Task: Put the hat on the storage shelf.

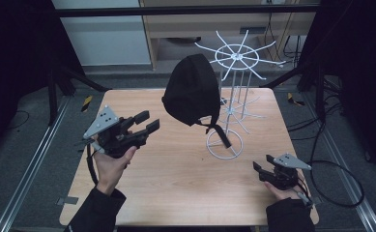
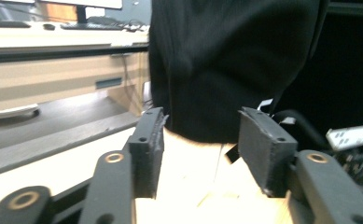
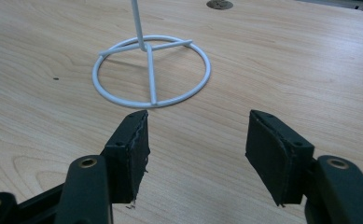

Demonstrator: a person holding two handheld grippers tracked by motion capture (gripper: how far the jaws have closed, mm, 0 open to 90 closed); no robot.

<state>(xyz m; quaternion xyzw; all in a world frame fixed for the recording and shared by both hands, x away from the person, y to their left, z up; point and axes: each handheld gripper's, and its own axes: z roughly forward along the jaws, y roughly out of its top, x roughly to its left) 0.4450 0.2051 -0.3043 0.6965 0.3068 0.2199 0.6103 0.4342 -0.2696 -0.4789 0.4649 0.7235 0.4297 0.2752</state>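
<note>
Now my left gripper [image 1: 149, 122] is released and empty near the table's left edge, the black cap [image 1: 191, 89] hanging on the white rack [image 1: 234, 82] toward the far edge, while my right gripper [image 1: 262, 169] idles open at the near right corner.

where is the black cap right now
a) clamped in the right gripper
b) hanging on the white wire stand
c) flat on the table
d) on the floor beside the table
b, the black cap hangs from an arm of the white wire stand, clear of the table; the left gripper sits apart from it with its fingers open and empty.
</note>
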